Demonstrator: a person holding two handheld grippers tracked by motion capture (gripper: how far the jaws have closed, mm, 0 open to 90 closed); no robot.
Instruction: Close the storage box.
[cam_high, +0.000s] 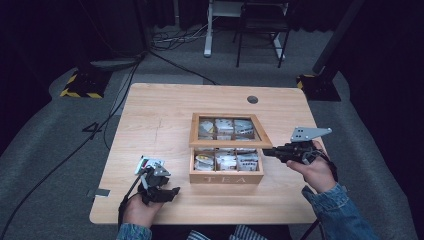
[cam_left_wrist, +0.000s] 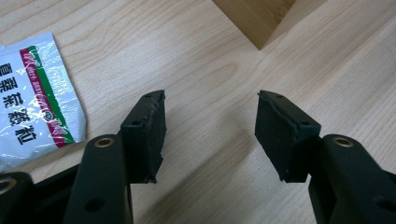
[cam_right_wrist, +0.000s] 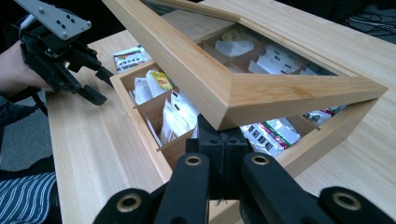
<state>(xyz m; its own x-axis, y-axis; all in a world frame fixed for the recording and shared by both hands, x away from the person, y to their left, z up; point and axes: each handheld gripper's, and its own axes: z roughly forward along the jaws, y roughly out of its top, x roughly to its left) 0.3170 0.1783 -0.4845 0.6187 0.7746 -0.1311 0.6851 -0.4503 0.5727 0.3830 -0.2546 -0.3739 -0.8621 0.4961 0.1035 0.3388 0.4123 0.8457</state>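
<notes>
holding the lid (cam_right_wrist: 261, 88) of the tea box (cam_high: 226, 175) propped up, my right gripper (cam_right_wrist: 219, 140) has its jaws pressed together under the lid's front corner. my left gripper (cam_left_wrist: 210, 126) hangs low over the table (cam_high: 150, 115) near its front left corner, jaws parted wide with nothing between them, and the tea sachet (cam_left_wrist: 35, 98) lies flat just beside them. i'd keep the lid steady, then slide one jaw under the sachet's edge before pinching, since it's thin and slippery.
</notes>
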